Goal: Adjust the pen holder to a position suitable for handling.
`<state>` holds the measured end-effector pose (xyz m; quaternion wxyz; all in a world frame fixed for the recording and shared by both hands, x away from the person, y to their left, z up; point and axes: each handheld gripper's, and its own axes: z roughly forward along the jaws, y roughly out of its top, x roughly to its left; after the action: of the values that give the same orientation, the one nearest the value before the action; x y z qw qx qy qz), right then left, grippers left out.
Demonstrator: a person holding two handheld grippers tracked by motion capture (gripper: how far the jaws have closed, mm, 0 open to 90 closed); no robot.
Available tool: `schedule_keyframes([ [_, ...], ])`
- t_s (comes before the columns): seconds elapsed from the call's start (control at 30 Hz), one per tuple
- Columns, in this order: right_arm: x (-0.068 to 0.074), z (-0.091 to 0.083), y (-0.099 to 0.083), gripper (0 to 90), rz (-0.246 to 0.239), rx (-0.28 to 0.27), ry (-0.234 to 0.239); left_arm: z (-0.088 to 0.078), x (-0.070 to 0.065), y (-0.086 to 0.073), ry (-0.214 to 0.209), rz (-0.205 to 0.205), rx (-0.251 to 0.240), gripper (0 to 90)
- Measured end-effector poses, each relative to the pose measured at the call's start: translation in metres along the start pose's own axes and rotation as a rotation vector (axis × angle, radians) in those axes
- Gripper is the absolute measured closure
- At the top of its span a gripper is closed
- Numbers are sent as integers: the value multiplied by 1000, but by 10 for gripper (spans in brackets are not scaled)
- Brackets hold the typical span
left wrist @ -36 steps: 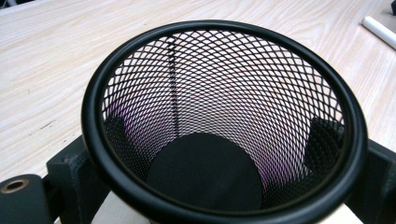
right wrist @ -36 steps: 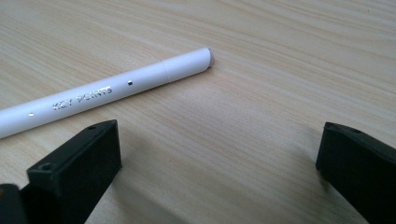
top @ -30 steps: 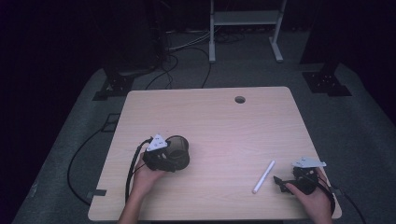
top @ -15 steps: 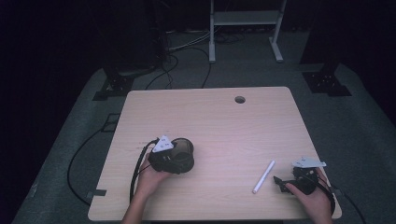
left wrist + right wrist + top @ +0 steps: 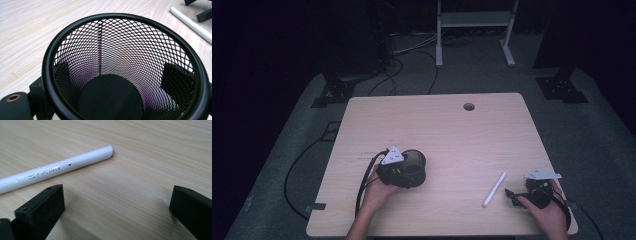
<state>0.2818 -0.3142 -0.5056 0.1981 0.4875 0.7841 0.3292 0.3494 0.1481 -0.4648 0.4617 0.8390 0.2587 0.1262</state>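
Two things matter on this wooden table [image 5: 452, 125]: a black mesh cup [image 5: 413, 167] at the near left and a white pen [image 5: 494, 189] at the near right. The left gripper [image 5: 404, 172] is clamped on the mesh cup, one jaw pressed against each side of the wall, as the left gripper view shows through the wire. The right gripper [image 5: 117, 207] rests low on the table with its jaws wide apart and nothing between them; the pen lies just beyond their tips, slightly to the left, not touching either. The step in hand looks like taking up the pen, probably to drop it in the cup. To do it well, the right gripper should slide forward and left until the barrel sits across the gap, then close near the pen's middle so it does not tip. The pen is a smooth, glossy cylinder with a slightly wider cap and silver lettering, so it may roll or slip. The cup is a round diamond-lattice wire basket with a thick rolled rim [image 5: 75, 30] and a solid flat base [image 5: 110, 97].
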Motion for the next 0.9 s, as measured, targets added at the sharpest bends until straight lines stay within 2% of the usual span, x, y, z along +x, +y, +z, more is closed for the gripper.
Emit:
schedule_keyframes([
  [0.9, 0, 0, 0, 0, -1, 0, 0, 26, -22, 13, -69, 32, -1, 79],
])
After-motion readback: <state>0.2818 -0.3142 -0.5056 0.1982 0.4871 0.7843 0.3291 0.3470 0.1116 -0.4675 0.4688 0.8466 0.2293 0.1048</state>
